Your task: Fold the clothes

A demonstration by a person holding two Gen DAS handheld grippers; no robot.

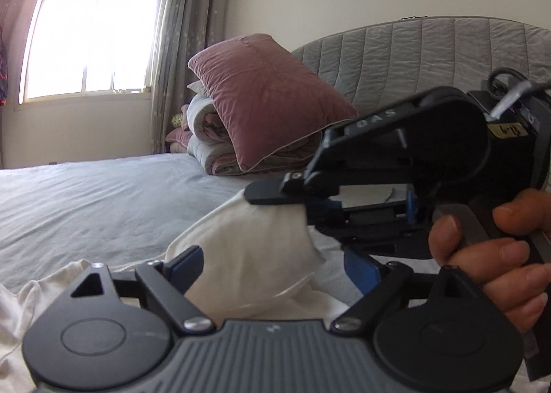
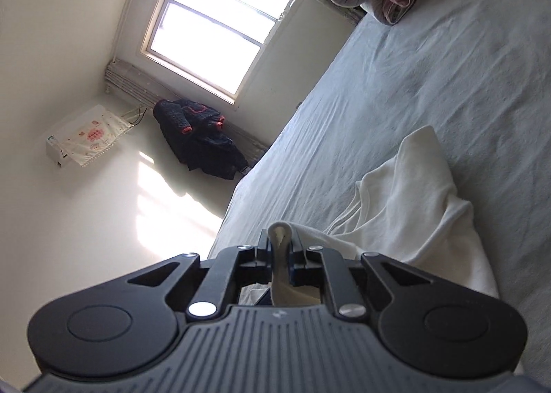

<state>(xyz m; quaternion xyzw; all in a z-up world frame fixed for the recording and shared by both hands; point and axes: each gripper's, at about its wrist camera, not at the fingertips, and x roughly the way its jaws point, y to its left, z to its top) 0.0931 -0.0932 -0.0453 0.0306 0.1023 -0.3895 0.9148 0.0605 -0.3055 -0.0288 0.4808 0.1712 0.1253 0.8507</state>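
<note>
A soft, crumpled white garment (image 2: pixel 413 207) was seen lying on the wrinkled grey bed sheet (image 2: pixel 430 65), one folded edge pinched tight in the right tongs (image 2: pixel 279 248), while the left tongs (image 1: pixel 279 265) were spread wide around a puffy fold without being pressed on it.

Black left gripper (image 1: pixel 279 264) and right gripper (image 2: pixel 280 255): blue-padded fingers (image 1: pixel 187 264), silver screws, ribbed grey housings.

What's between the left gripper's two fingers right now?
In the left wrist view, a fold of the white garment lies between the open left gripper fingers, unpinched. The right gripper pinches the same cloth just beyond.
</note>
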